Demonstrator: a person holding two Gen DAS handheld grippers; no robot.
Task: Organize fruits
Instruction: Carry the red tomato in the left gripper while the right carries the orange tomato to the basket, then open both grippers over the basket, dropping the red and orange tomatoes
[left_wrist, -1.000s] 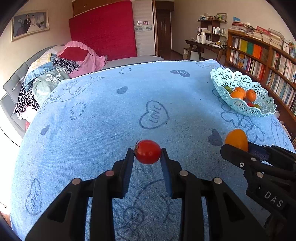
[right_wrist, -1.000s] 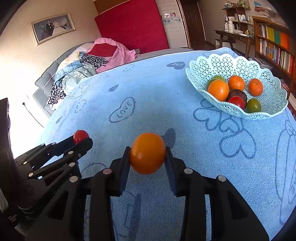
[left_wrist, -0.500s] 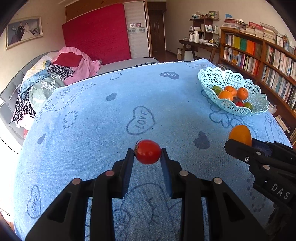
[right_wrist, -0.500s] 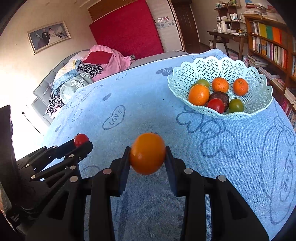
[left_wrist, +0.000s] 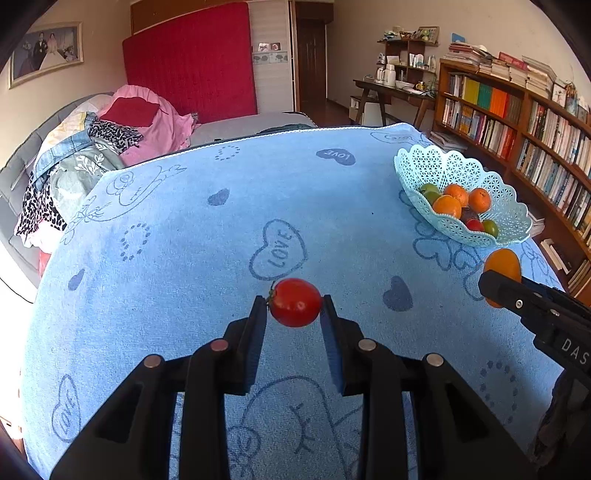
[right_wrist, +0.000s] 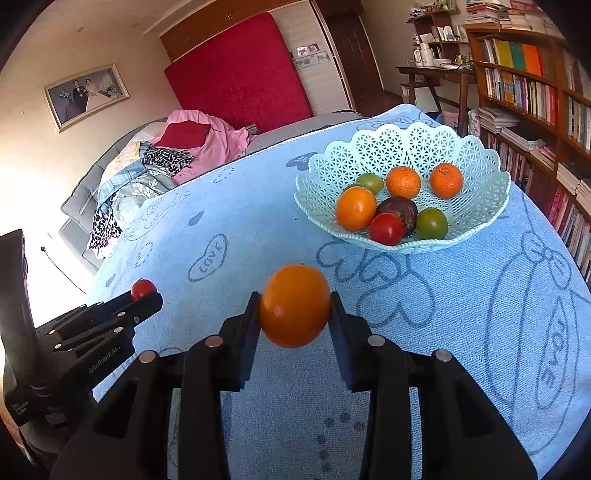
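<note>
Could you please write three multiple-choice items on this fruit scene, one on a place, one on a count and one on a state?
1. Where does the basket stand, seen from the right wrist camera?
A. on the blue cloth, beyond and to the right of the held fruit
B. on the bookshelf
C. on the sofa

2. How many fruits lie in the basket?
A. three
B. seven
C. ten

3. What is the left gripper doing?
A. hanging open with nothing in it
B. resting shut on the cloth
C. clamping a red tomato above the cloth

Answers:
1 A: the basket sits on the cloth past the orange fruit in the right gripper.
2 B: three orange, two green, one red and one dark fruit are visible.
3 C: both pads press on the tomato's sides, clear of the cloth.
</note>
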